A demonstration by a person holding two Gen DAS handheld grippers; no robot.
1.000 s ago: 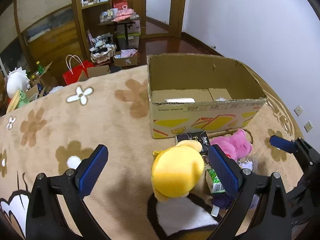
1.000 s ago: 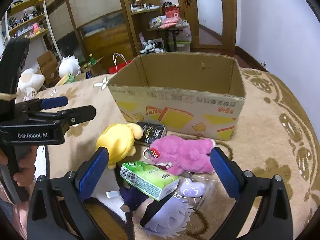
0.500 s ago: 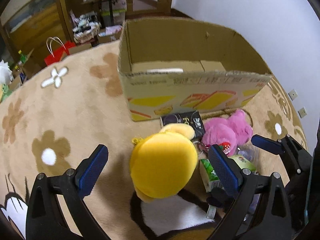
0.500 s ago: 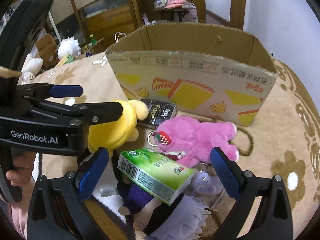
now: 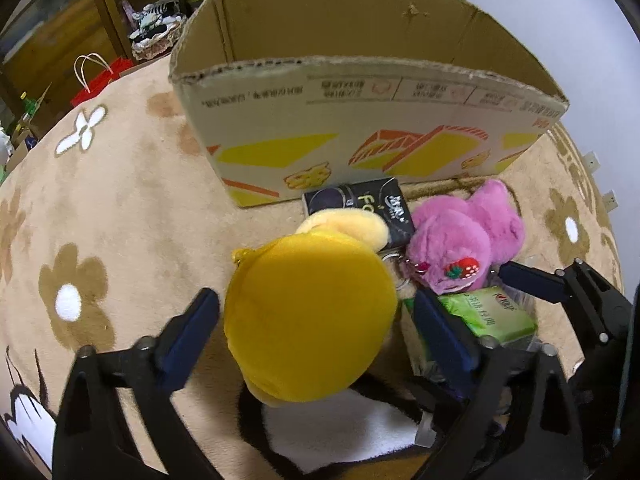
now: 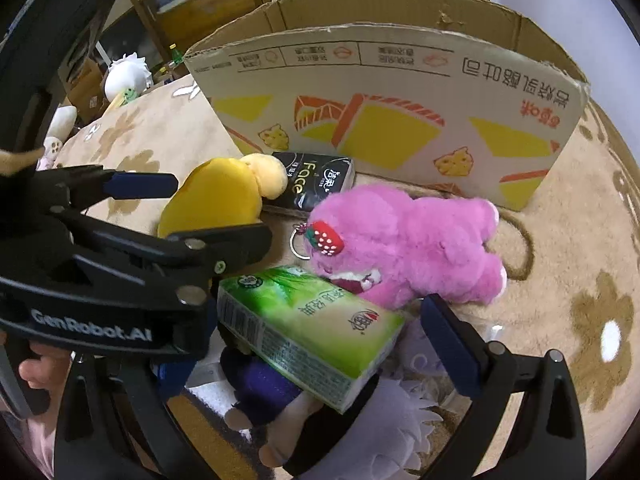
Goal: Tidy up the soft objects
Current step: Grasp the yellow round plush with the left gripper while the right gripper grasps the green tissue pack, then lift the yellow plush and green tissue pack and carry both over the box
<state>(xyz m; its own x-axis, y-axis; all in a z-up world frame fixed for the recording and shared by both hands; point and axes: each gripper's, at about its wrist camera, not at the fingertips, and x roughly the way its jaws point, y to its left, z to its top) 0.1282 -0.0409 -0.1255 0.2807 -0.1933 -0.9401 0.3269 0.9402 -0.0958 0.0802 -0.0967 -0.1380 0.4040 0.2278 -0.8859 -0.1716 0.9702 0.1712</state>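
The left gripper (image 5: 310, 328) points steeply down over the yellow plush toy (image 5: 310, 316), its blue fingers (image 5: 192, 338) closing with the toy between them but not yet pressing on it. The right gripper (image 6: 316, 344) has its fingers wide apart on either side of the green tissue pack (image 6: 308, 330), which lies tilted on a purple-and-white doll (image 6: 280, 396), with no pad touching it. The toys lie on the flowered beige blanket (image 5: 100, 200) just in front of the open cardboard box (image 5: 360, 120), the pink plush toy (image 6: 404, 248) beside a black tissue pack (image 6: 316, 186).
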